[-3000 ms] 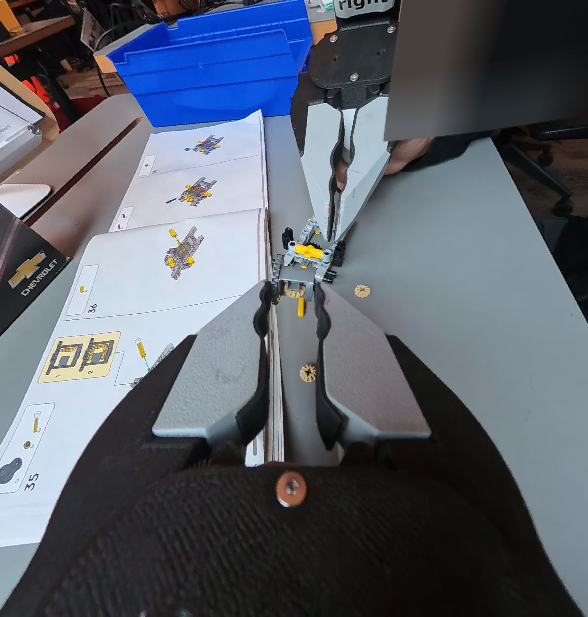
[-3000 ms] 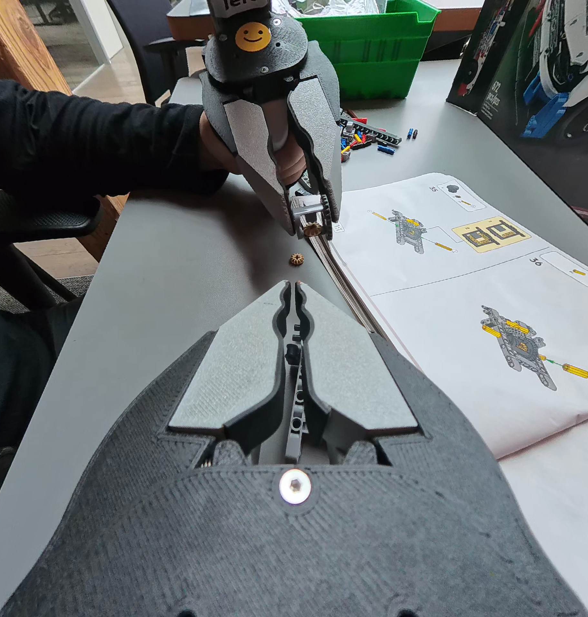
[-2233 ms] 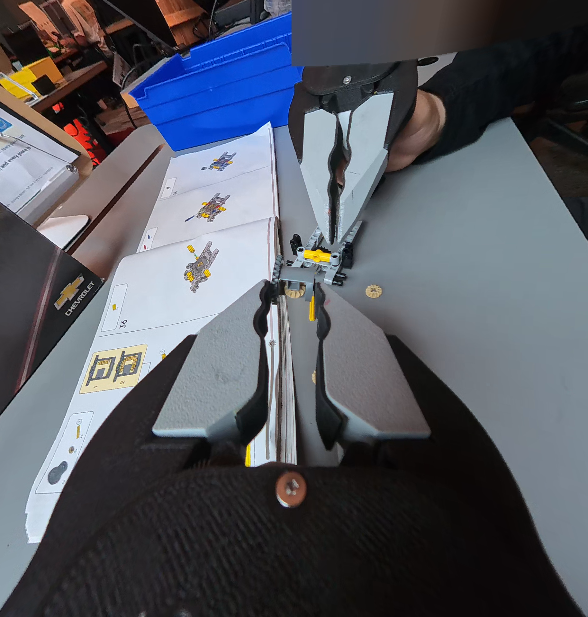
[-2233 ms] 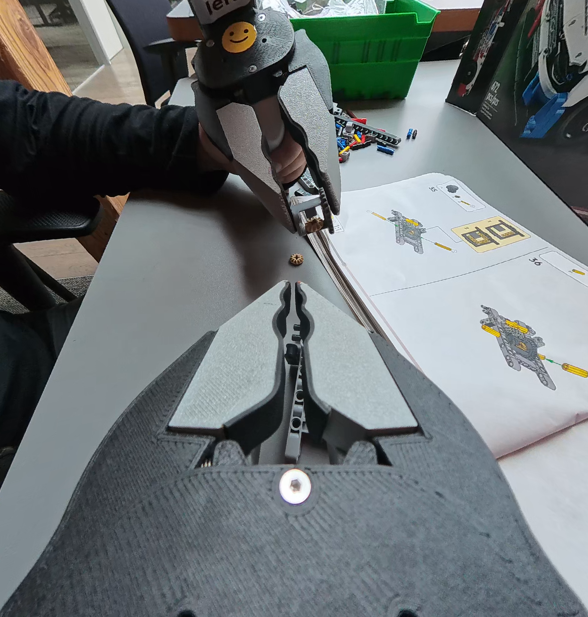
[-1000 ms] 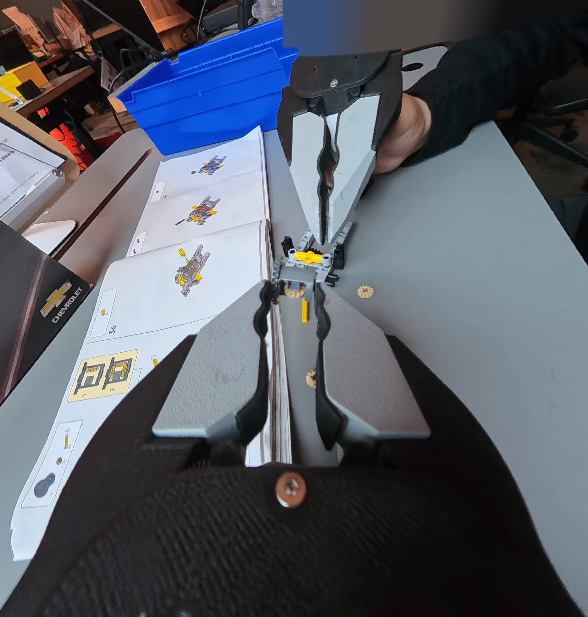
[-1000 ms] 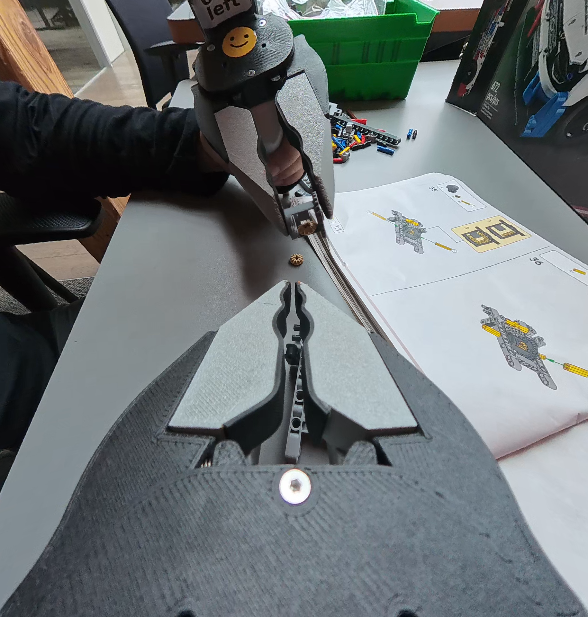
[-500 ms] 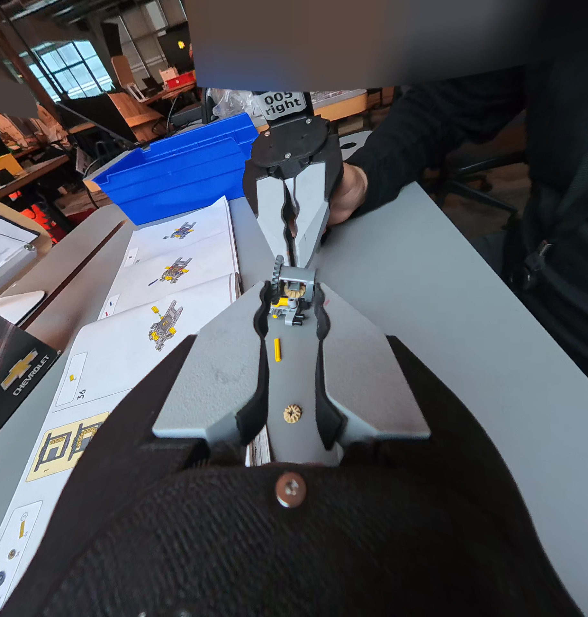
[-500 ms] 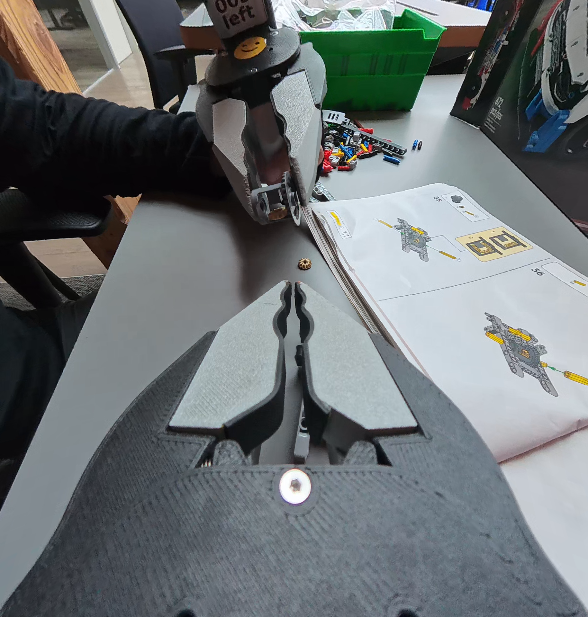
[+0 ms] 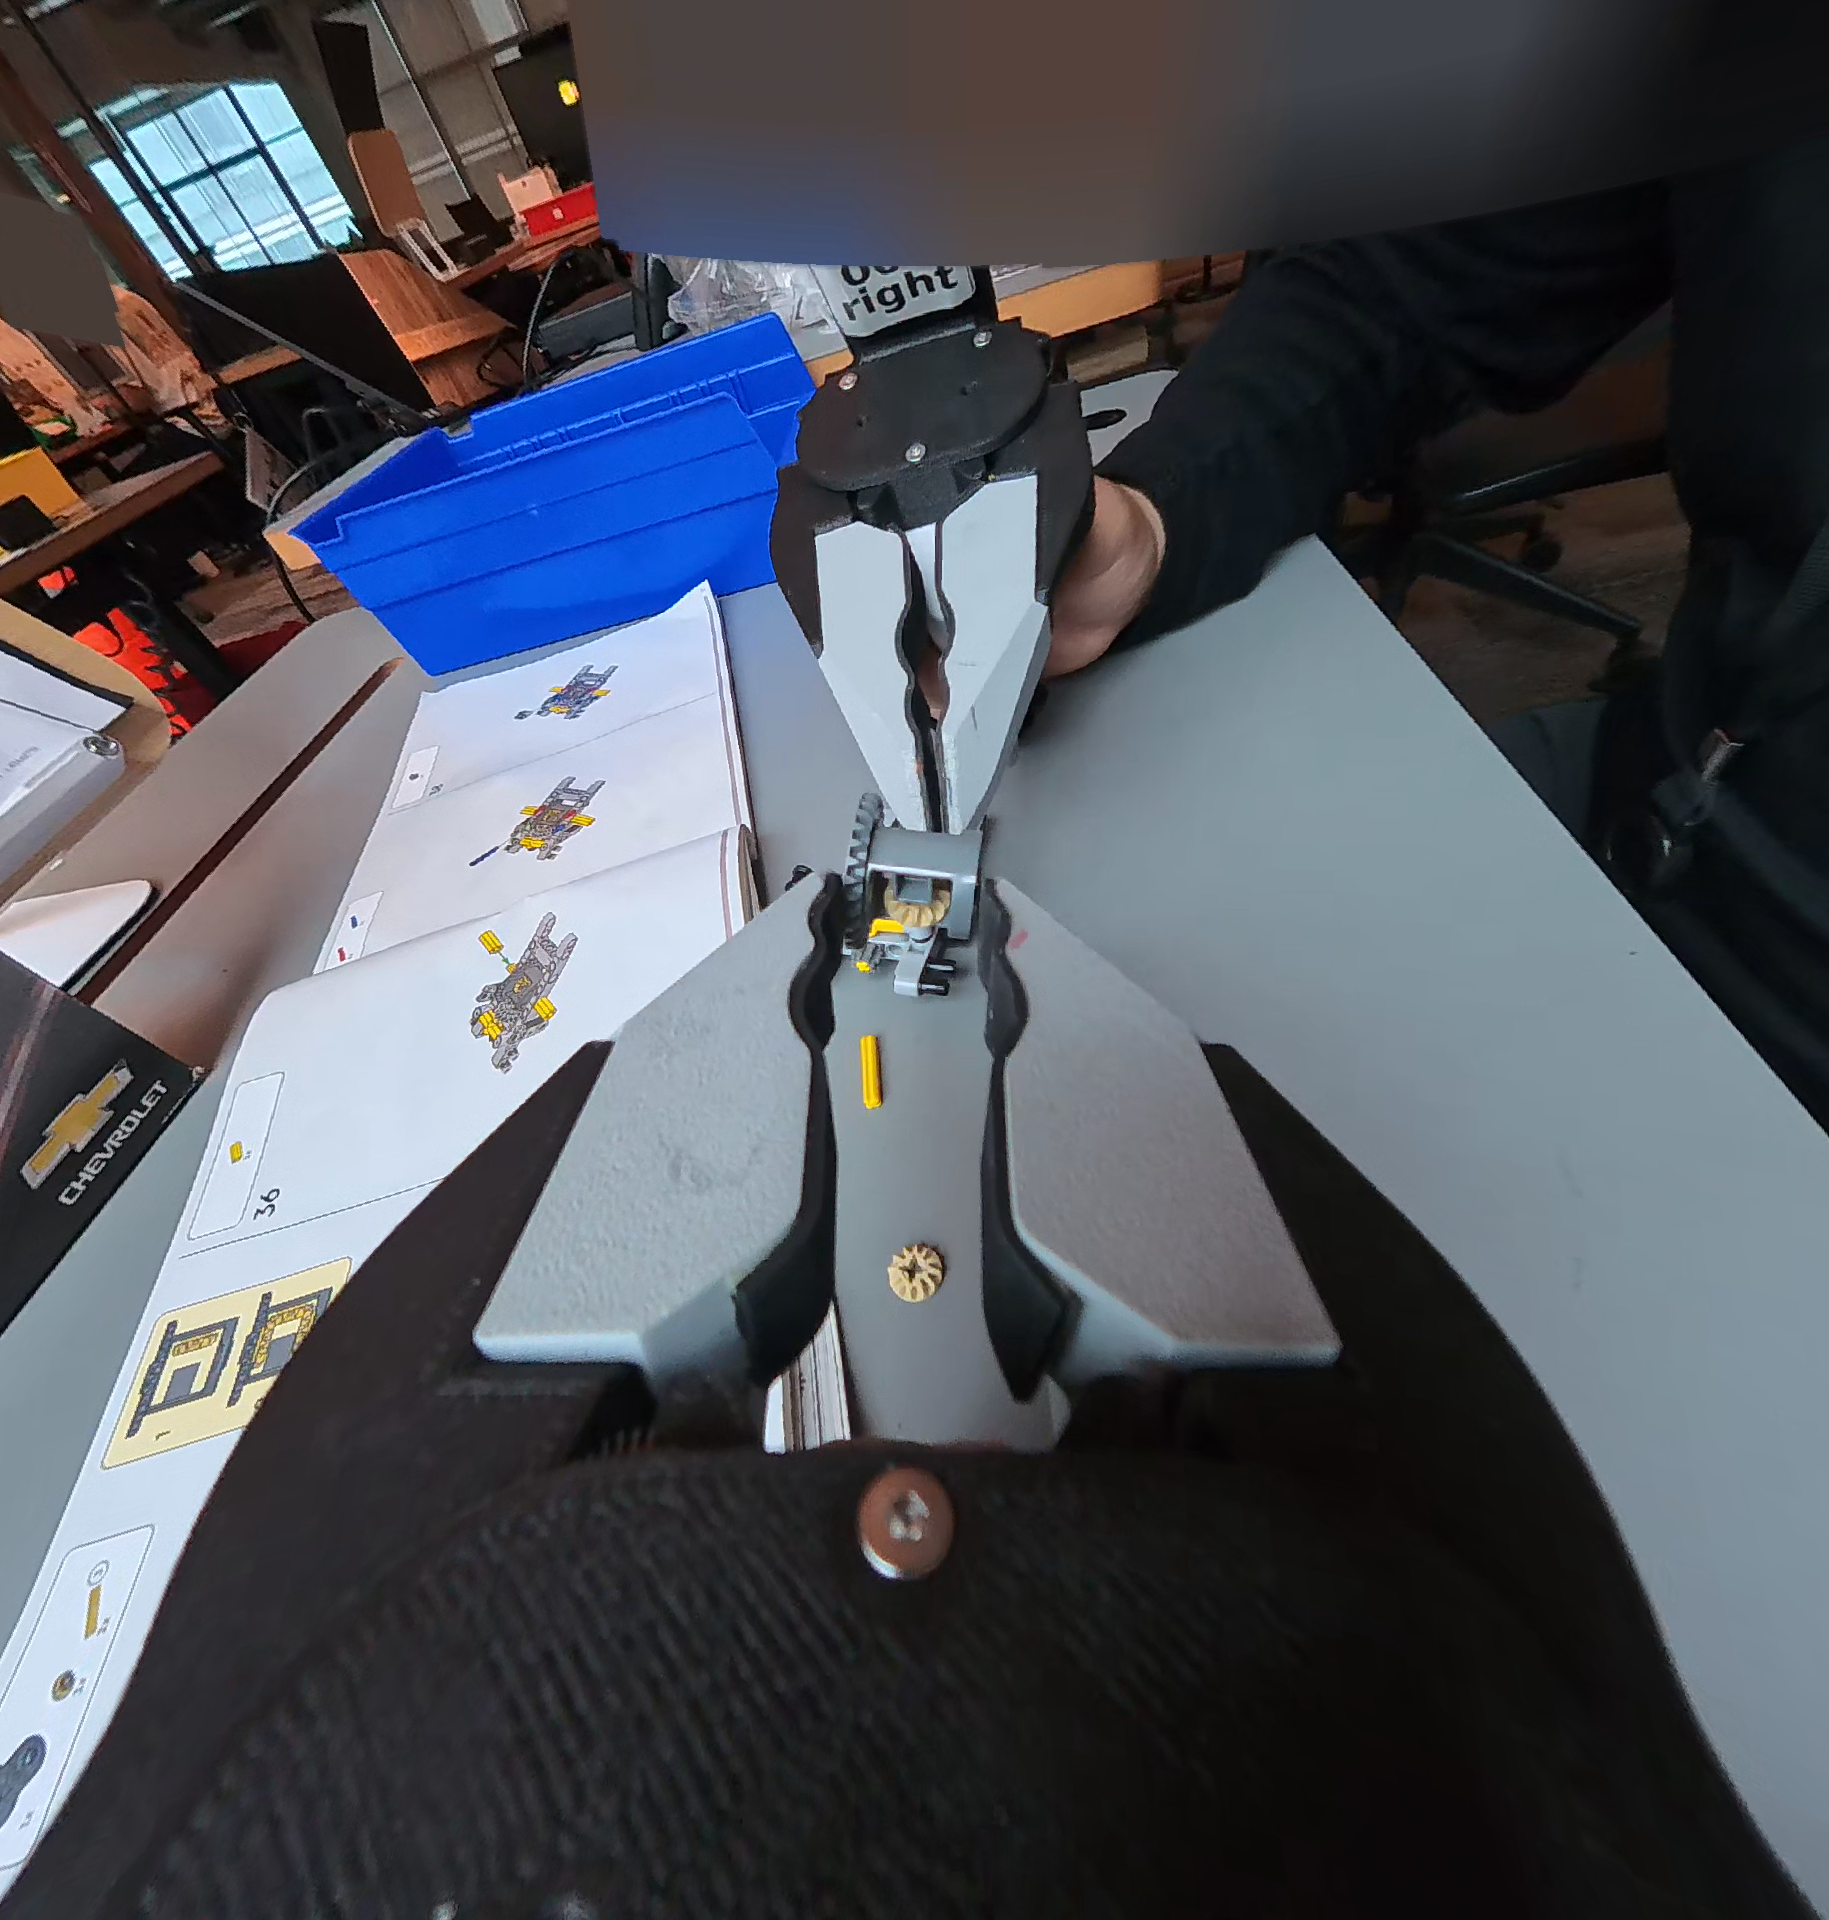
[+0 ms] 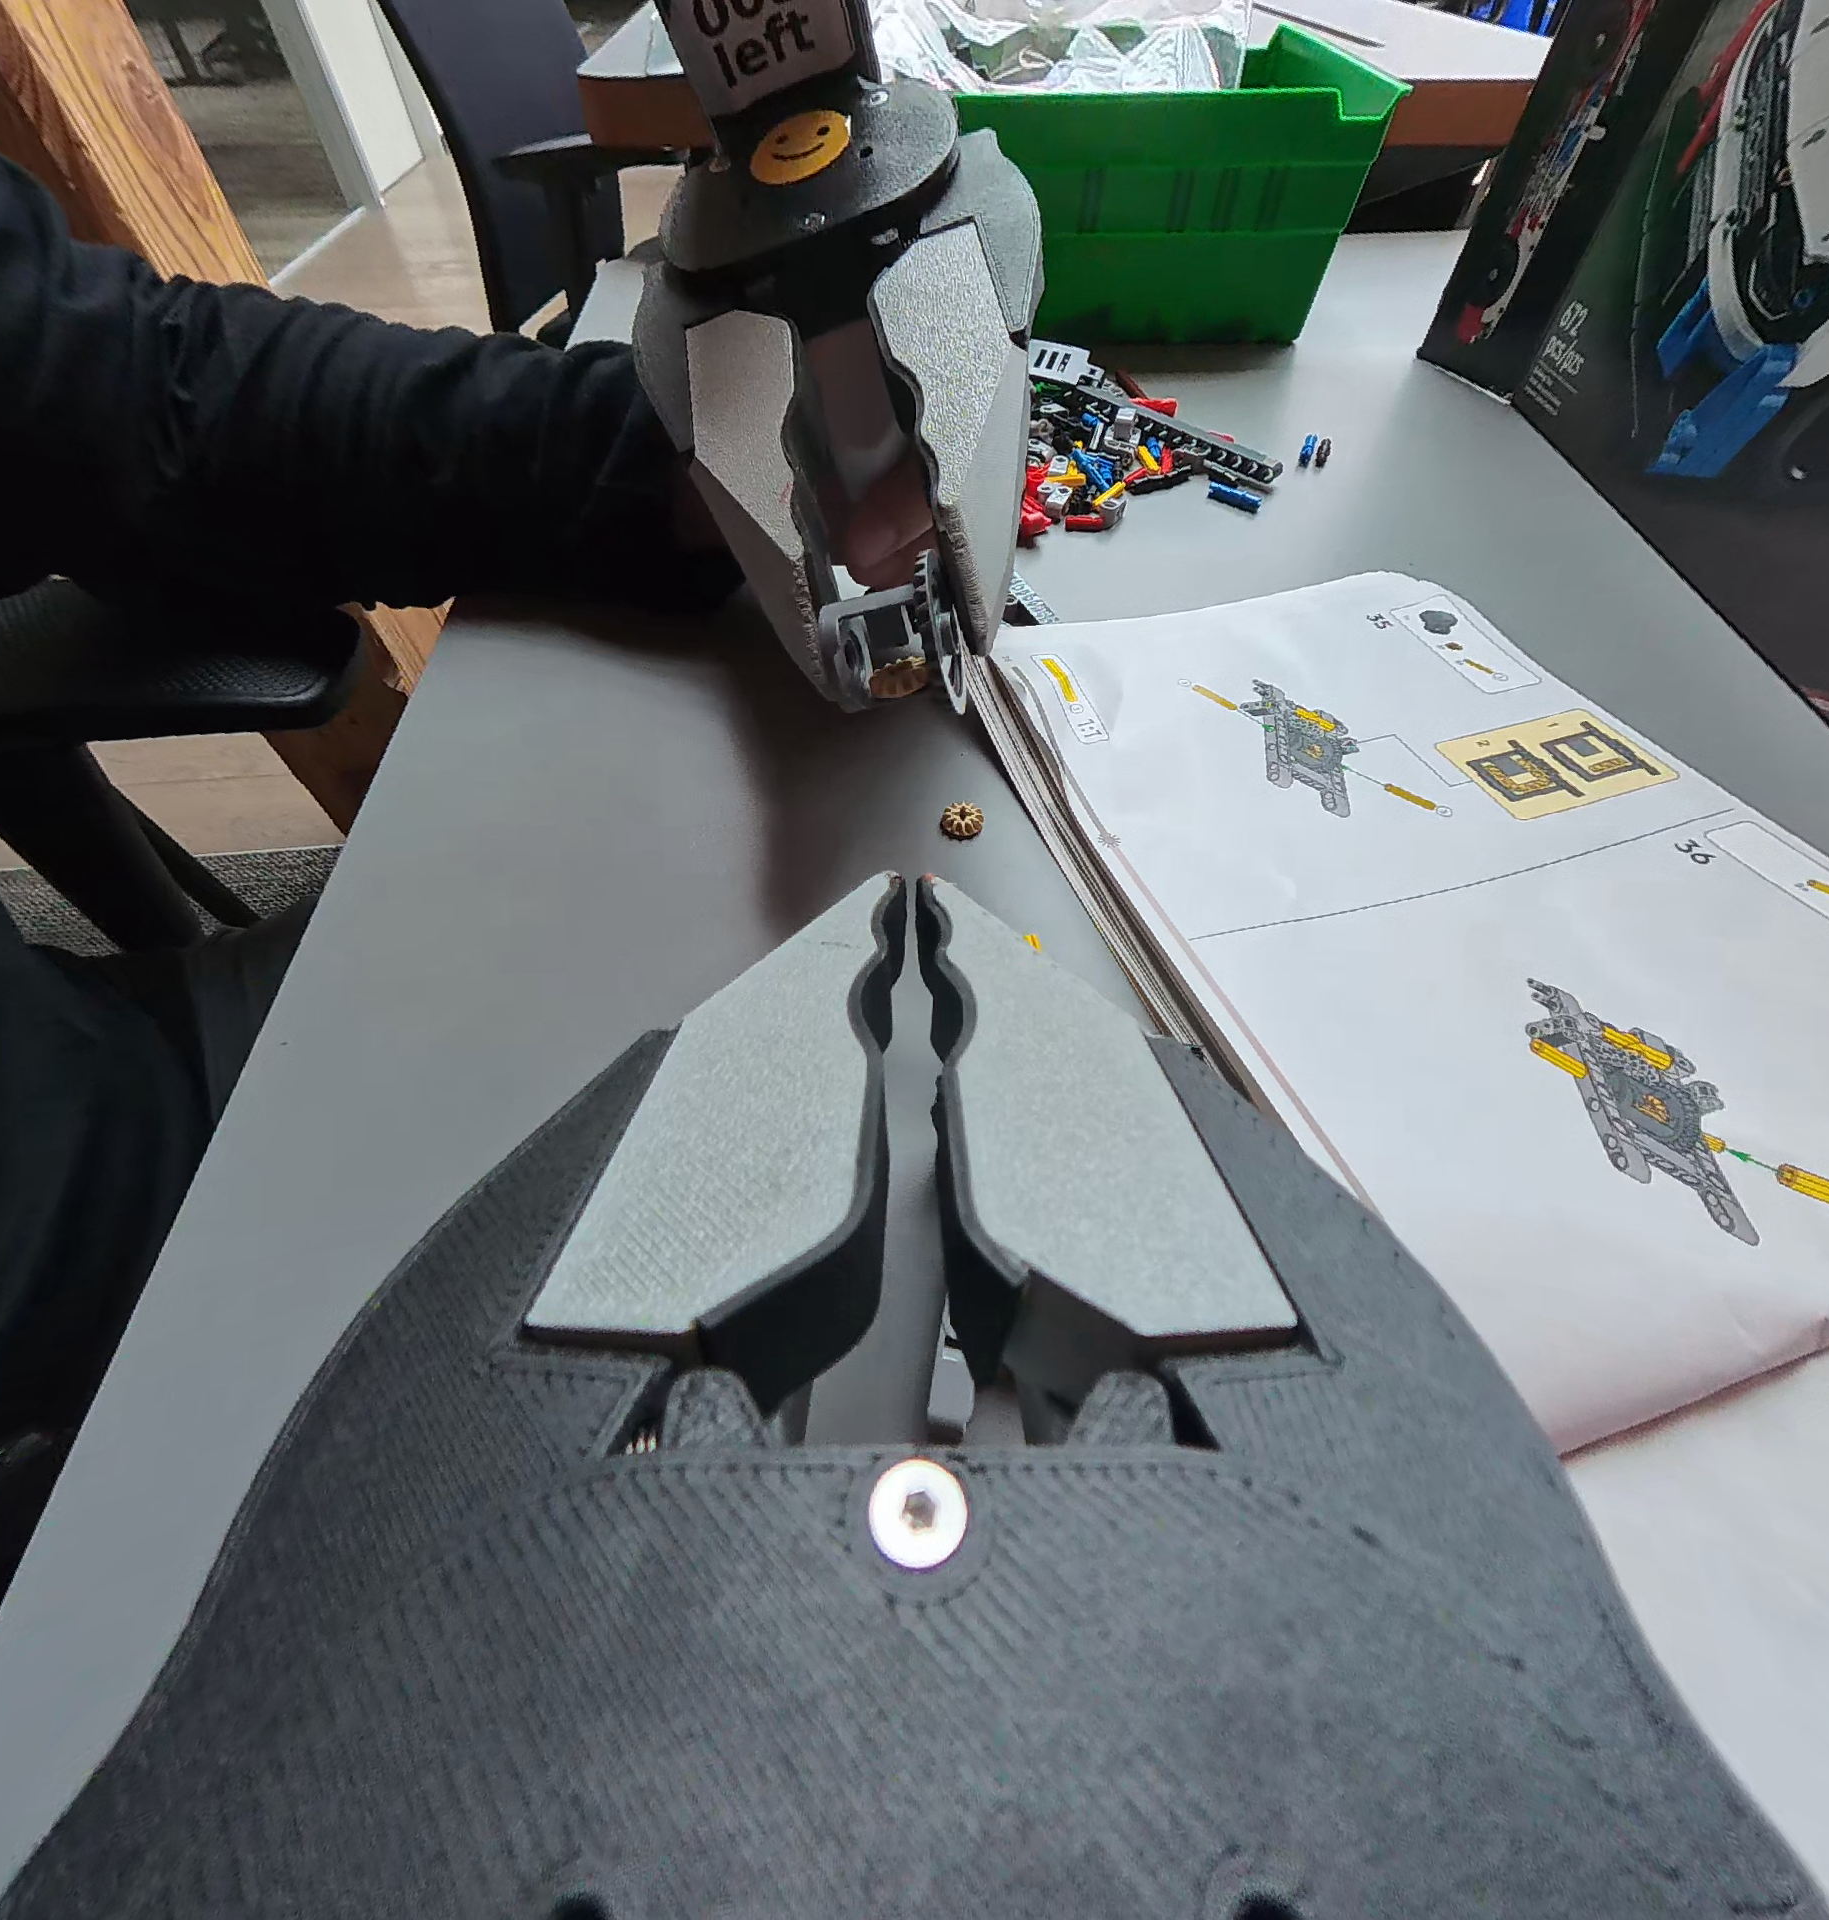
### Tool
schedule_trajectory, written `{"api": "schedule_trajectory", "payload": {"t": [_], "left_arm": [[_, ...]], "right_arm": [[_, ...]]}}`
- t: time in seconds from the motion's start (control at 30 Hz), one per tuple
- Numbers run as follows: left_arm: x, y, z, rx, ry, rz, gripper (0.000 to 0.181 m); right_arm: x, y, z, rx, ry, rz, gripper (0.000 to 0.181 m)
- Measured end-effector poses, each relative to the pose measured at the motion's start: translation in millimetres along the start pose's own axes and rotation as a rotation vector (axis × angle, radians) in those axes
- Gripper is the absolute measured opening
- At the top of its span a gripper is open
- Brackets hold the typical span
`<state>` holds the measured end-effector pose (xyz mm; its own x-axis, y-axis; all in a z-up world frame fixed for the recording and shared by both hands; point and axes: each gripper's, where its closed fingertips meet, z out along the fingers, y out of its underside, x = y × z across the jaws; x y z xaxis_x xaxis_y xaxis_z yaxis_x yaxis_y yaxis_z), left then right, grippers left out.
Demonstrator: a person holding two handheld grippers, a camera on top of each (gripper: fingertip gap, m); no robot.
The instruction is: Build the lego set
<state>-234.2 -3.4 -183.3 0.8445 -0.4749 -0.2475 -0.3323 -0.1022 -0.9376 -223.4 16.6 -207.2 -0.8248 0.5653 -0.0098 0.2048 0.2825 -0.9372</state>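
Left gripper (image 9: 908, 914) pinching the grey geared lego assembly (image 9: 910, 894) above the grey desk (image 9: 1357, 935).
Right gripper (image 10: 910, 883) pressed together, on a thin grey beam (image 10: 946, 1392); tan gear (image 10: 962, 821) and yellow axle (image 9: 869, 1070) lie beside the open instruction booklet (image 10: 1461, 935).

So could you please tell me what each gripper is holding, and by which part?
The left gripper clamps the grey lego assembly by its two sides. The right gripper is shut on a thin grey beam.

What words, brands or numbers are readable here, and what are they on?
I will not quote writing; these things bear it:
Right tag, atop right hand-held gripper.
Left tag, atop left hand-held gripper.
Open instruction booklet: step numbers.
Black box: logo, brand.
Car-picture box: small print.
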Motion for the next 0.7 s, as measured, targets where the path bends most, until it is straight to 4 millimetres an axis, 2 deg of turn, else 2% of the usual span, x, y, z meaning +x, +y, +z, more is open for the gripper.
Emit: {"api": "schedule_trajectory", "payload": {"t": [0.7], "left_arm": [[-1.3, 2.6, -0.6, -0.015, -0.003, -0.013, 0.023]], "right_arm": [[-3.9, 10.8, 4.4, -0.067, -0.015, -0.034, 0.0]]}}
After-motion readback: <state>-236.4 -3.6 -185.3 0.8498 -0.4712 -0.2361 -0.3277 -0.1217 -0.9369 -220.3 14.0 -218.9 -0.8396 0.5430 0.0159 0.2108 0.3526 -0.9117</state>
